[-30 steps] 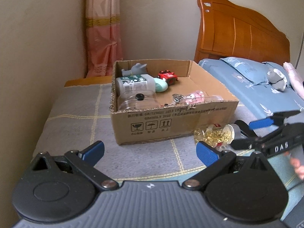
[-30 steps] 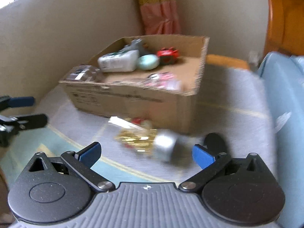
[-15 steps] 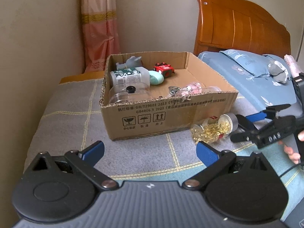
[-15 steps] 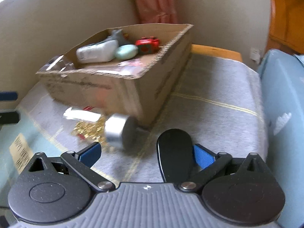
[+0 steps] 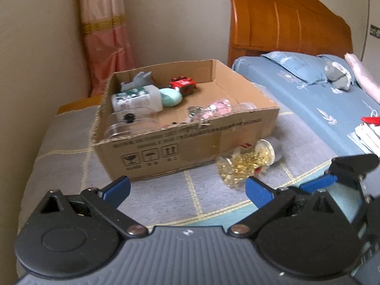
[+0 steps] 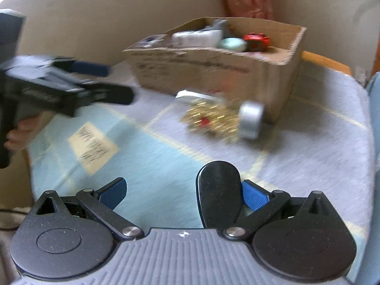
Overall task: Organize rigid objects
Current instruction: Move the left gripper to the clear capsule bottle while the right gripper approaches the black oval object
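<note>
A clear bottle of golden capsules (image 5: 245, 163) with a silver cap lies on its side on the blanket, just right of the cardboard box's (image 5: 180, 147) front corner. The box holds a white bottle (image 5: 135, 98), a mint oval (image 5: 169, 97), a red toy car (image 5: 181, 85) and clear containers. My left gripper (image 5: 187, 188) is open, nothing between its fingers, short of the box. My right gripper (image 6: 182, 191) is open, well back from the capsule bottle (image 6: 218, 118). A black oval piece (image 6: 218, 190) stands against its right finger; I cannot tell if it is attached.
A grey and blue checked blanket (image 5: 71, 166) covers the surface. A bed with a blue sheet (image 5: 308, 99) and a wooden headboard (image 5: 285, 28) stands to the right, with papers (image 5: 368, 133) on it. The wall and a pink curtain (image 5: 104, 35) are behind the box.
My right gripper has drawn back from the capsule bottle, the black oval piece staying by its finger. The bottle lies a little farther from it, beside the box. My left gripper shifted slightly.
</note>
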Demonstrator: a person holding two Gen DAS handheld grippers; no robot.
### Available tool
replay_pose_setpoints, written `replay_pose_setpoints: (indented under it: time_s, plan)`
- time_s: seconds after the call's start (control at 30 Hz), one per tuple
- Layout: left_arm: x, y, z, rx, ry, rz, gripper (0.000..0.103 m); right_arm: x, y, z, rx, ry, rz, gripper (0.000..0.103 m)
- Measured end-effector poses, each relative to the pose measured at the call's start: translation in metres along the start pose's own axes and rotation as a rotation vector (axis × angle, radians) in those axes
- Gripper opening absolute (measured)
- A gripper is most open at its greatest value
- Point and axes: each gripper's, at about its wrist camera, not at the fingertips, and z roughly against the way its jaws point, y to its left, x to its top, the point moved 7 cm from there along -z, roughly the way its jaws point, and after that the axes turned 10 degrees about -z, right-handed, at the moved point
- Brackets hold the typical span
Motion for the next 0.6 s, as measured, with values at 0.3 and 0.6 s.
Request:
replay_pose_setpoints:
  time_s: [0.3, 0.6]
  plan:
    - [0.006, -0.029, -0.009, -0.077, -0.004, -0.058, 0.102, -0.026, -0.015, 0.018, -0.301, -0.032, 0.030, 0.103]
    - [0.018, -0.053, -0.030, -0.128, 0.010, -0.053, 0.102, -0.035, -0.058, 0.046, -0.491, -0.105, -0.190, 0.103]
